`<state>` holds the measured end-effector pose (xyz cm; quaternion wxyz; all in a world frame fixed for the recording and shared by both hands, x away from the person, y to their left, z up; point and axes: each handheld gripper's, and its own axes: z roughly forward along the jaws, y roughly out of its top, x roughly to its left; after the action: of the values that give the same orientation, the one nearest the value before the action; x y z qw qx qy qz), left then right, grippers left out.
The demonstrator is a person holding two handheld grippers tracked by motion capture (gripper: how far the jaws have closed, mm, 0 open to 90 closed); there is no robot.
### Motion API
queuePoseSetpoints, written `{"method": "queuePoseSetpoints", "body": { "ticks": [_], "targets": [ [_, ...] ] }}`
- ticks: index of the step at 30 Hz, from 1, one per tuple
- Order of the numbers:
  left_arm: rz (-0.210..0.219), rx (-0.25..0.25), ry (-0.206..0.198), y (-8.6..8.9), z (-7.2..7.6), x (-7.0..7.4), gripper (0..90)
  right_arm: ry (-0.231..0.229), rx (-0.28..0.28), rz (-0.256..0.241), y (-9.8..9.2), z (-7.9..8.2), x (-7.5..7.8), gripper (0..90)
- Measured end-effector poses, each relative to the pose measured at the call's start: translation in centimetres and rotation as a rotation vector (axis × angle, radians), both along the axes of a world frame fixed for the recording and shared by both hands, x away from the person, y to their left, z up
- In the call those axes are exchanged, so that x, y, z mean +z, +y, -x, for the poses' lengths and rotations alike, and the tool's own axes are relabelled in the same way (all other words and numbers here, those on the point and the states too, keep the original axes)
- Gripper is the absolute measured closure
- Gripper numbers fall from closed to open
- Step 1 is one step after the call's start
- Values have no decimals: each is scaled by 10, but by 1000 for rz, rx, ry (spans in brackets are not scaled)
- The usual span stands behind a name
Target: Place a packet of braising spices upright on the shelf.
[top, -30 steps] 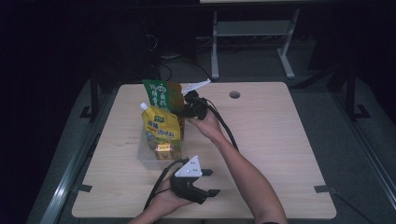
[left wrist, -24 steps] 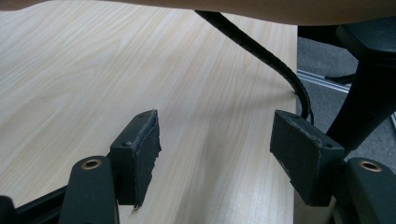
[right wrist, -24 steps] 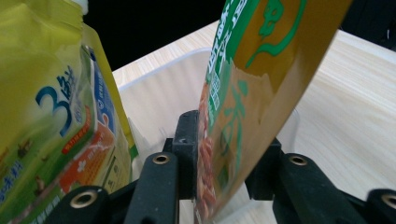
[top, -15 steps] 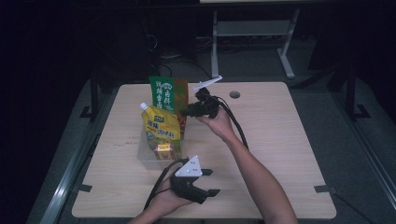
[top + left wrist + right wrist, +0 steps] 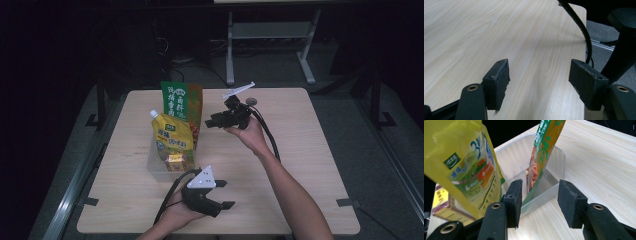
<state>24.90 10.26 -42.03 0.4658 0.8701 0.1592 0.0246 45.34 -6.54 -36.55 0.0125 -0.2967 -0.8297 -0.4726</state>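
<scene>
Apparently the work in hand is packing pouches upright into a clear plastic tub. The right gripper hangs just beside the green pouch, its jaws spread and empty, pointed at the pouch's edge. From the right gripper view, the green pouch stands straight ahead between the two fingers but beyond their tips, apart from them, its foot inside the tub. It looks released: the pouch stands on its own, propped by the tub wall and its neighbours, so the tool has no need to grip.

To the left of that gripper's jaws is the yellow spouted pouch, also standing in the tub, and lower left a small yellow and brown box. Whether the box sits fully inside the tub I cannot tell from here; in the high view it shows at the tub's near end, in front of the yellow pouch.

The left gripper rests low by the near edge of the table, well apart from the tub, jaws parted and holding nothing; ahead of its fingers is bare wood and a trailing cable. Parked there, it seems simply kept out of the way.
</scene>
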Motion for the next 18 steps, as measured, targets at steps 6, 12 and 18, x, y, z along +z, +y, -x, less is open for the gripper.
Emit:
{"method": "queuePoseSetpoints", "body": {
  "ticks": [6, 12, 18],
  "targets": [
    [4, 19, 8, 1, 0, -1, 307, 3, 5, -6, -12, 6, 5, 520],
    [-1, 14, 2, 1, -1, 0, 307, -8, -4, -8, -27, 15, 7, 507],
    [2, 26, 5, 3, -2, 0, 307, 12, -1, -17, -38, 20, 10, 487]
  ]
}}
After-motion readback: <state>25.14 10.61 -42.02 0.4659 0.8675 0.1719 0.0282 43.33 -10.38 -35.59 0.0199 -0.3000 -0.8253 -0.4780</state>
